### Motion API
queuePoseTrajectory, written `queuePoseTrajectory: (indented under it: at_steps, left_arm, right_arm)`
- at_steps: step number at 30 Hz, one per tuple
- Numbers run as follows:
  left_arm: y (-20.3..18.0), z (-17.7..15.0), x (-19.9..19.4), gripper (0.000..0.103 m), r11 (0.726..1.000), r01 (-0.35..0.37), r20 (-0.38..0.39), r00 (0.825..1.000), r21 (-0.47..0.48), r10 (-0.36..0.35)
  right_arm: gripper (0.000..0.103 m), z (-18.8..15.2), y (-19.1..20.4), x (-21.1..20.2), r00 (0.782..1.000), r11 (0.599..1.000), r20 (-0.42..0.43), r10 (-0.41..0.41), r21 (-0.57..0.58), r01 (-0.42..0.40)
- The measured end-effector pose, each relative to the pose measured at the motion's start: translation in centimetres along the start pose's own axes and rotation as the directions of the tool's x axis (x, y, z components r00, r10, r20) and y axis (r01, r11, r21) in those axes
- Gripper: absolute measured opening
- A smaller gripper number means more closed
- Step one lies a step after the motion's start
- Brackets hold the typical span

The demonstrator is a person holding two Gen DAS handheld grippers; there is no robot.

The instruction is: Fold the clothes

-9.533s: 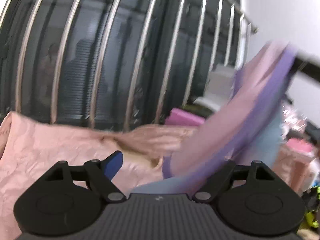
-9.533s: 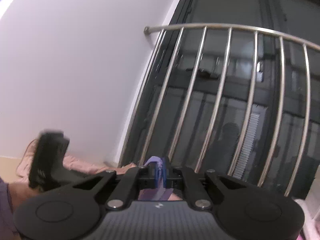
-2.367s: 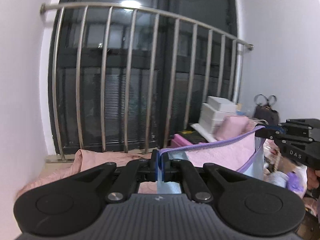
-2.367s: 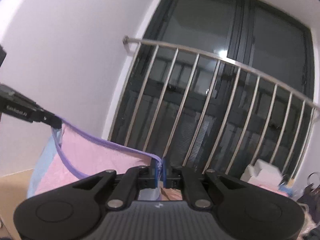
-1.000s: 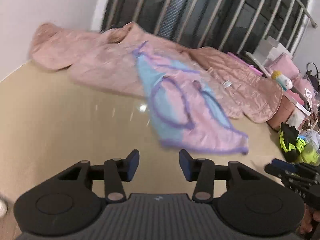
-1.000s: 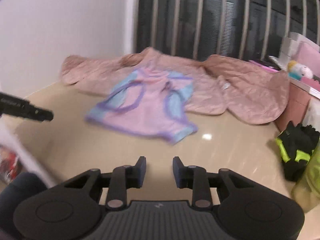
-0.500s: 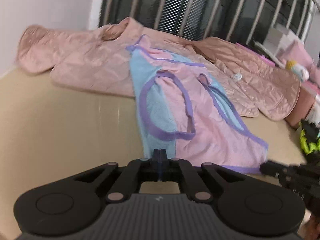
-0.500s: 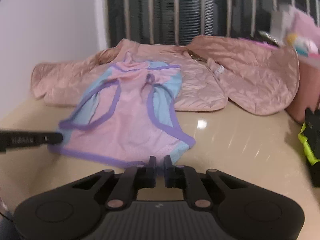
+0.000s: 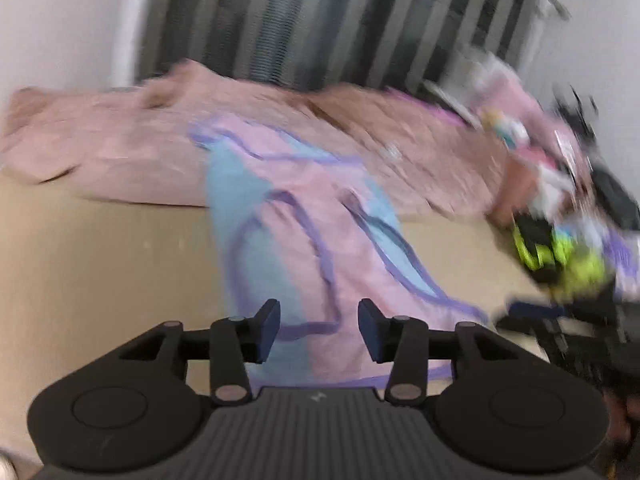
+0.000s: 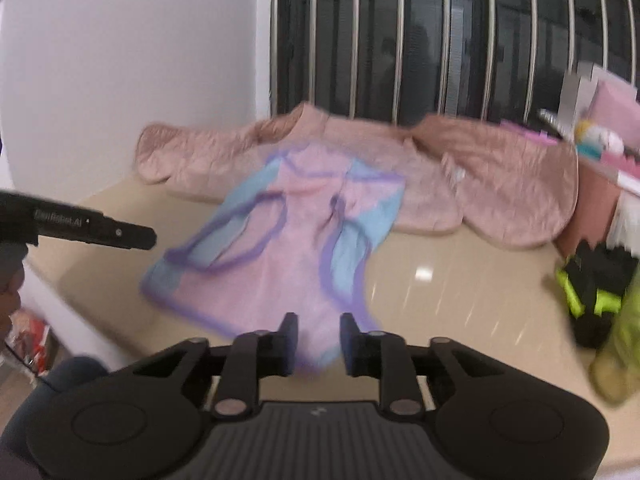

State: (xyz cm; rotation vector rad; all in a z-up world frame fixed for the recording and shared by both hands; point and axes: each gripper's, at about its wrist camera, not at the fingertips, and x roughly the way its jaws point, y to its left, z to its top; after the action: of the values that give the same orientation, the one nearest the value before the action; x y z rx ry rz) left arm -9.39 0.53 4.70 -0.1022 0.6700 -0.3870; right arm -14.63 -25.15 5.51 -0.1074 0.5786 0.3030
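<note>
A pink top with light-blue side panels and purple trim (image 9: 304,240) lies spread flat on the beige table (image 9: 100,260), its neck end resting on a pink quilted jacket. My left gripper (image 9: 318,320) hovers at the near hem, its jaws opening; cloth shows between the fingers but the pads do not press it. In the right wrist view the top (image 10: 280,264) lies the same way. My right gripper (image 10: 319,334) is at its near right corner, jaws opening, with hem showing in the gap and not pinched. One left gripper finger (image 10: 132,236) reaches in from the left.
The pink quilted jacket (image 10: 500,184) is spread along the table's far side, below a barred window (image 10: 440,40). Black and neon-yellow gloves (image 10: 592,288) and a pink box with clutter (image 10: 592,204) crowd the right edge. A white wall stands on the left.
Half a second ago both grippers were shut at the top's near hem; both now stand apart with no cloth pinched. Both views have shifted and are blurred. The top has stayed flat.
</note>
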Motion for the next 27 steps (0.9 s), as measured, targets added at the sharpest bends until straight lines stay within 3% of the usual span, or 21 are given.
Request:
queuePoseTrajectory:
  at_steps: [4, 6, 9, 10, 12, 16, 20, 23, 25, 27]
  left_arm:
    - [-0.4, -0.1, 3.1, 0.036, 0.993, 0.001, -0.082, 0.997, 0.117, 0.008]
    - [-0.3, -0.5, 3.8, 0.037, 0.987, 0.01, -0.107, 0.994, 0.16, 0.007]
    - [0.0, -1.3, 3.6, 0.037, 0.982, 0.057, -0.099, 0.994, 0.18, -0.04]
    - [0.1, -1.4, 3.7, 0.009, 0.982, 0.069, -0.097, 0.994, 0.174, -0.053]
    - [0.5, -1.2, 3.7, 0.005, 0.986, 0.085, -0.103, 0.992, 0.146, -0.07]
    - [1.1, -0.3, 2.5, 0.005, 0.992, 0.075, -0.026, 0.997, 0.102, -0.073]
    - [2.5, 1.0, 1.6, 0.005, 0.996, 0.092, 0.042, 0.995, -0.012, -0.092]
    - [4.2, 2.1, 1.2, 0.005, 0.975, 0.171, 0.086, 0.983, -0.141, -0.16]
    - [5.7, 2.8, 1.7, 0.006, 0.942, 0.231, 0.103, 0.972, -0.244, -0.212]
    - [6.4, 3.3, 3.0, 0.006, 0.951, 0.145, 0.07, 0.989, -0.273, -0.13]
  right_arm:
    - [0.023, 0.9, -0.9, 3.6, 0.999, 1.0, -0.038, -0.007, -0.013, 0.007]
    - [0.023, 0.7, -1.2, 4.9, 0.998, 0.999, -0.061, -0.012, -0.039, 0.009]
    - [0.022, 0.2, -1.0, 6.0, 0.995, 0.999, -0.097, 0.0, -0.052, -0.005]
    - [0.014, 0.0, -1.0, 6.2, 0.994, 0.999, -0.109, 0.004, -0.05, -0.009]
    - [0.003, 0.0, -1.0, 6.0, 0.995, 0.999, -0.099, 0.006, -0.033, -0.009]
    - [0.003, 0.7, -0.9, 5.3, 0.999, 1.0, -0.049, -0.001, -0.007, 0.001]
    - [0.003, 2.3, -0.7, 4.9, 1.0, 1.0, -0.012, 0.001, -0.017, -0.001]
    - [0.003, 3.7, -0.6, 4.7, 0.999, 1.0, 0.035, 0.006, -0.022, -0.005]
    - [0.003, 4.5, -0.5, 4.8, 0.998, 1.0, 0.068, 0.008, -0.023, -0.006]
    - [0.003, 5.1, -0.6, 5.6, 0.997, 1.0, 0.083, 0.002, -0.016, -0.001]
